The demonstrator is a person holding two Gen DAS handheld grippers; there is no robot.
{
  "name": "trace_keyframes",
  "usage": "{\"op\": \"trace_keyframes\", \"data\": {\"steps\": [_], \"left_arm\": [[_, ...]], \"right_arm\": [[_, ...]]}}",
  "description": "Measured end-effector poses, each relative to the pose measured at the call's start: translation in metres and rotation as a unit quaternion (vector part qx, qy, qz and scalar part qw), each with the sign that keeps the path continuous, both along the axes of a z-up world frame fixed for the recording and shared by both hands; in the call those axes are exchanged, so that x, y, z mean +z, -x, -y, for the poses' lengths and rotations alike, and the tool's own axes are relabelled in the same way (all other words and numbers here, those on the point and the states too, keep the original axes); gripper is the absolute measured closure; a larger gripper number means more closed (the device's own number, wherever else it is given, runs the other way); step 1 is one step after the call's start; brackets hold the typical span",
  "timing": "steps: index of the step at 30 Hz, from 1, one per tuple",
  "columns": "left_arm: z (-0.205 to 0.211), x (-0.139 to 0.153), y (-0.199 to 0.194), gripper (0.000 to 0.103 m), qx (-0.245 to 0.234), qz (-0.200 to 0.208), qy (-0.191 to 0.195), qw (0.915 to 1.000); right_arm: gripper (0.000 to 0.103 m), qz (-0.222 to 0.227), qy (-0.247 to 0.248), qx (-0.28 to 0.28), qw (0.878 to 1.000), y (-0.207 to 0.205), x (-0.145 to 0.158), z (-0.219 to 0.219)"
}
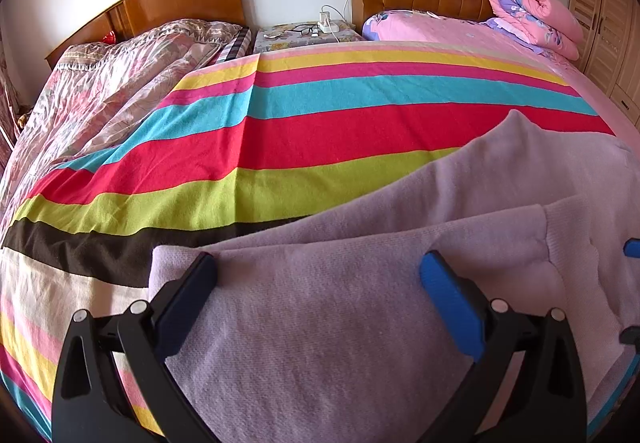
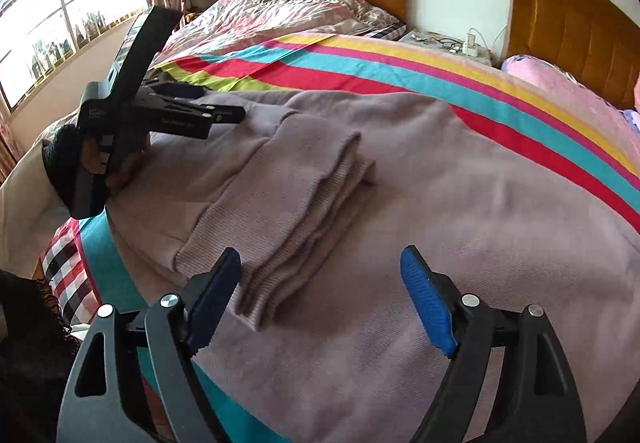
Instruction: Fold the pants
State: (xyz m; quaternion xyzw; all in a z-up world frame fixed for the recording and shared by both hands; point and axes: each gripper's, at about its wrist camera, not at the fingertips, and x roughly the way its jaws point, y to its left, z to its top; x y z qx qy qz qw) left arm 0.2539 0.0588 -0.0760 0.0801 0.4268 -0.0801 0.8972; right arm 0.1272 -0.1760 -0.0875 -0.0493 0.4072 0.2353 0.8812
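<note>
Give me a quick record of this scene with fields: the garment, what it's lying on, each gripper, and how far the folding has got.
garment: lilac knit pants, spread flat, leg ends folded over into a stack
surface: striped blanket on a bed
left gripper: open, over the pants, nothing between its fingers
right gripper: open, beside the edge of the folded stack, gripping nothing
background: rolled pink quilt, nightstand with eyeglasses
progress: partly folded
</note>
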Motion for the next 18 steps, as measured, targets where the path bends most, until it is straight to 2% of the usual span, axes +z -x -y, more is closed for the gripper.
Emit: {"op": "trace_keyframes", "data": {"steps": [3, 7, 9, 10, 12, 14, 16, 18], "left_arm": [[0.000, 0.000, 0.000, 0.001, 0.000, 0.000, 0.001, 1.0000], [0.000, 0.003, 0.003, 0.001, 0.008, 0.006, -0.004, 0.9999], [0.007, 0.019, 0.011, 0.002, 0.020, 0.028, -0.018, 0.9992], [0.014, 0.032, 0.017, 0.002, 0.010, 0.042, -0.005, 0.9991], [0.040, 0.060, 0.022, 0.002, -0.028, 0.070, 0.015, 0.9970], [0.085, 0.076, 0.020, 0.002, -0.084, 0.074, 0.010, 0.9936], [0.141, 0.076, 0.016, 0.002, -0.142, 0.069, -0.004, 0.9875], [0.197, 0.066, 0.009, 0.001, -0.199, 0.047, -0.008, 0.9789]], "right_arm": [[0.020, 0.009, -0.001, -0.065, 0.998, 0.001, 0.004, 0.042], [0.020, -0.039, 0.030, -0.136, 0.989, 0.001, -0.019, 0.089], [0.020, -0.034, 0.010, -0.145, 0.989, 0.012, -0.017, 0.108], [0.019, -0.028, -0.006, -0.153, 0.988, 0.019, -0.013, 0.118], [0.017, -0.014, -0.021, -0.175, 0.984, 0.028, -0.006, 0.137], [0.017, -0.005, -0.020, -0.195, 0.981, 0.031, -0.004, 0.151], [0.017, 0.002, -0.022, -0.209, 0.978, 0.031, -0.002, 0.159], [0.017, 0.008, -0.027, -0.207, 0.978, 0.029, 0.001, 0.162]]}}
